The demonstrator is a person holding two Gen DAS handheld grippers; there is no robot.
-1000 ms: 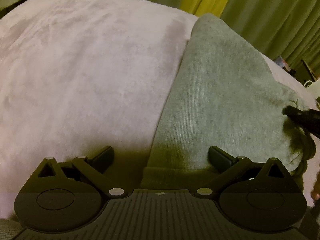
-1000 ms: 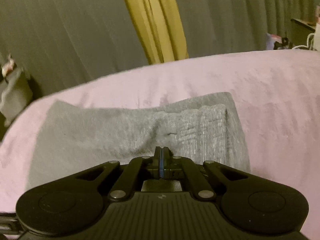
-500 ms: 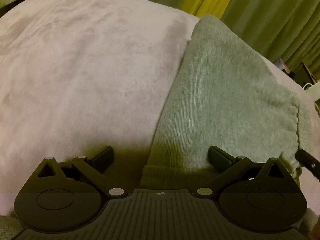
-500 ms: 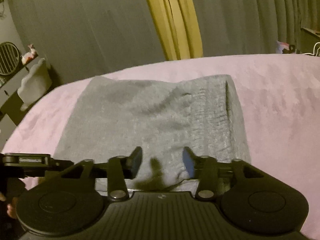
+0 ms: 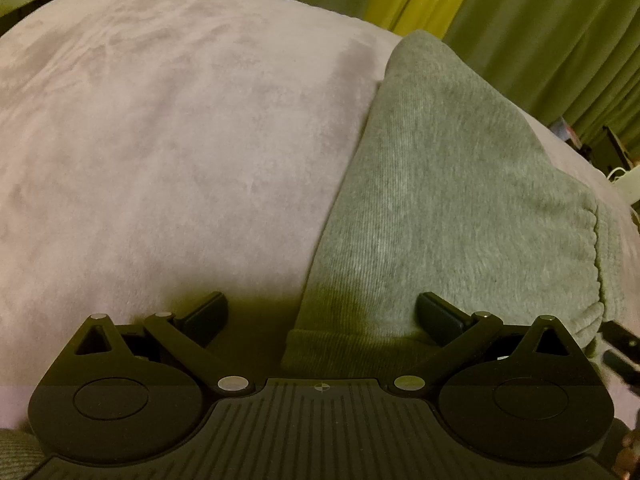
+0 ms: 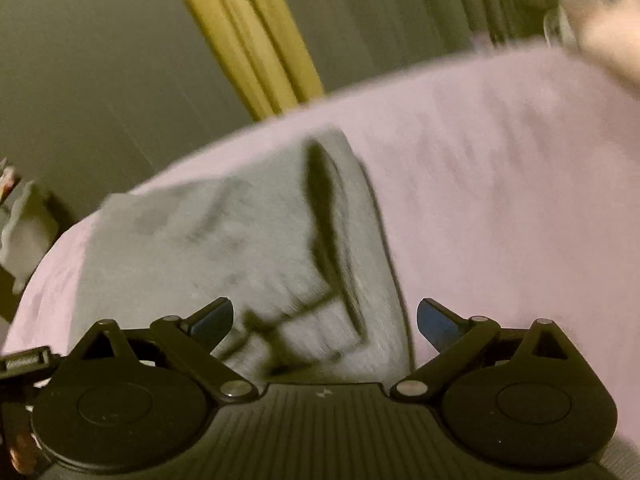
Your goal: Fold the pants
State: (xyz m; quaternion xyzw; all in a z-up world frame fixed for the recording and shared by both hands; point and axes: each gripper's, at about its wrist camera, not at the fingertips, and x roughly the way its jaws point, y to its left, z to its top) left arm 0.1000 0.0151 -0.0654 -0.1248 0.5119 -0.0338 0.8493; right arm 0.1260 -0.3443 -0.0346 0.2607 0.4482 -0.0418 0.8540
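Observation:
Grey knit pants (image 5: pixel 448 196) lie folded on a pale pink blanket (image 5: pixel 168 152). In the left wrist view my left gripper (image 5: pixel 322 316) is open and empty, low over the near ribbed edge of the pants. In the right wrist view, which is blurred, the pants (image 6: pixel 224 248) lie ahead with a dark fold gap at their right end. My right gripper (image 6: pixel 325 318) is wide open and empty just above their near edge. The right gripper's tip (image 5: pixel 618 340) shows at the far right of the left wrist view.
The pink blanket (image 6: pixel 500 184) covers the whole surface. Green and yellow curtains (image 5: pixel 520 20) hang behind it. Small items (image 5: pixel 612 160) stand at the far right edge. A shelf with pale objects (image 6: pixel 20 232) is at the left in the right wrist view.
My right gripper was shut on the pants a second ago, has opened wide and let go, and is now swinging, which blurs its view. My left gripper has stayed open and still.

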